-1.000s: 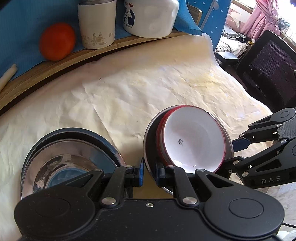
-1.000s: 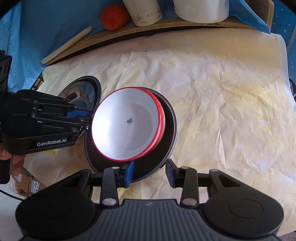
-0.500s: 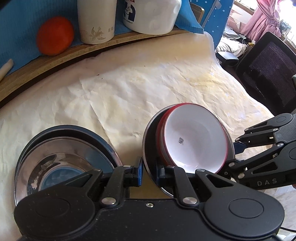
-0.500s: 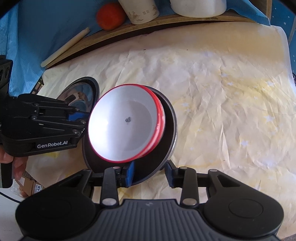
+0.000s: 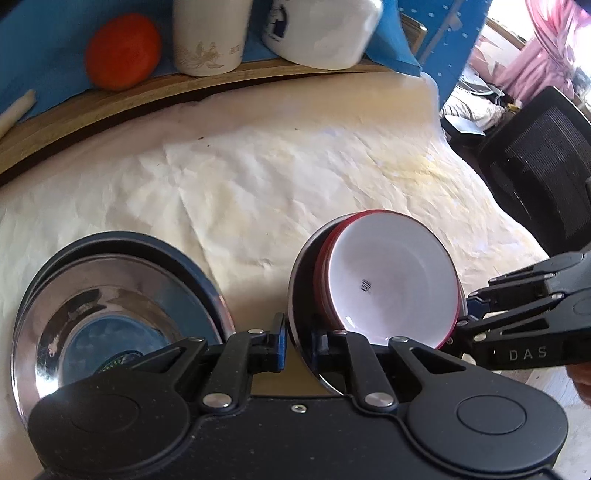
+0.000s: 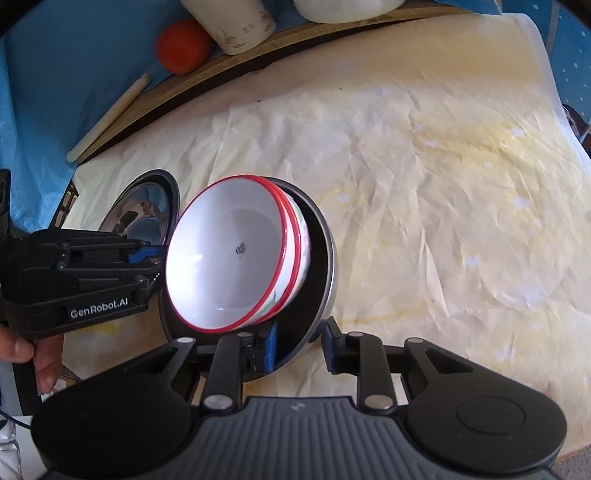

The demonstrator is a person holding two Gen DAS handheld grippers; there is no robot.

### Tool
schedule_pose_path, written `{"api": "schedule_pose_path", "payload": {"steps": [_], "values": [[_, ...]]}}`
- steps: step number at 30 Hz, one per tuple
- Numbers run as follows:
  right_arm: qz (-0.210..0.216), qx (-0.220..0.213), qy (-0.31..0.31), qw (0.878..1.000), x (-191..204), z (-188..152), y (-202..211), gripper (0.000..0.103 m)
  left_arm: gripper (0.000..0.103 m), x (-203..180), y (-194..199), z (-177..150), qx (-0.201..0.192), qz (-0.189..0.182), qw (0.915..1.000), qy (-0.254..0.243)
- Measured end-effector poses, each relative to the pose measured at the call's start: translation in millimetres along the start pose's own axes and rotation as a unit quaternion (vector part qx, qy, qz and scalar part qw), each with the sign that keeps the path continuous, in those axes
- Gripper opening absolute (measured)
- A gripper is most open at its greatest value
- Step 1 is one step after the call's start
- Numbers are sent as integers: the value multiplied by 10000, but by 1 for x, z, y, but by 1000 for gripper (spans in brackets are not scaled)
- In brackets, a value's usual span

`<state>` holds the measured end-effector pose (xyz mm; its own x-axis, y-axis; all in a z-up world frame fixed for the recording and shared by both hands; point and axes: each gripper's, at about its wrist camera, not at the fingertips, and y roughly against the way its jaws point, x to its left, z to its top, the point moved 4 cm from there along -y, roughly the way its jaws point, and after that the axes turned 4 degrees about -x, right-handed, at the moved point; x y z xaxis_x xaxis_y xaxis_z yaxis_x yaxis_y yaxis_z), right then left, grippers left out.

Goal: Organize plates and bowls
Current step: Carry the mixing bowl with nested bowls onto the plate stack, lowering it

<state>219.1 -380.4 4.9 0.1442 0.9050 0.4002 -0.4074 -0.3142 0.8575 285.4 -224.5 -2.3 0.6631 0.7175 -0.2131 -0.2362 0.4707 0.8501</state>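
Ahead, open paper (image 6: 424, 192) beyond the dark plate (image 6: 321, 258) rim (tilted).

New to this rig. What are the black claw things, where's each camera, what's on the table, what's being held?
No robot arm here: a person holds a two-finger gripper in each hand, each with a fisheye camera looking along its fingers. So each picture shows its own gripper at the bottom and the other entering from the side.

The left gripper is shut on the rim of a tilted dark round metal plate, which carries stacked red-rimmed white bowls. The right gripper straddles the plate's opposite edge; its jaws have just been closing, and the outer pad does not yet touch.

On the crumpled cream paper cover sits a shiny steel dish in a dark plate. Behind, on a wooden ledge, are an orange-red round fruit, a white printed cup and a white container.
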Motion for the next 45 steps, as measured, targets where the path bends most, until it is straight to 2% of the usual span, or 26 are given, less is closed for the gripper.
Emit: {"api": "schedule_pose_path", "payload": {"steps": [12, 24, 34, 45], "values": [[-125, -49, -93, 9999, -8, -7, 12, 28, 11, -12, 0, 1, -74, -148, 9999, 35], [-54, -206, 106, 9997, 9, 1, 22, 28, 11, -1, 24, 8, -362, -140, 9991, 161], [45, -229, 364, 9991, 36, 8, 17, 28, 10, 21, 43, 3, -543, 24, 9979, 339], [194, -153, 800, 9965, 80, 22, 3, 28, 10, 57, 70, -10, -740, 387, 9943, 669]]}}
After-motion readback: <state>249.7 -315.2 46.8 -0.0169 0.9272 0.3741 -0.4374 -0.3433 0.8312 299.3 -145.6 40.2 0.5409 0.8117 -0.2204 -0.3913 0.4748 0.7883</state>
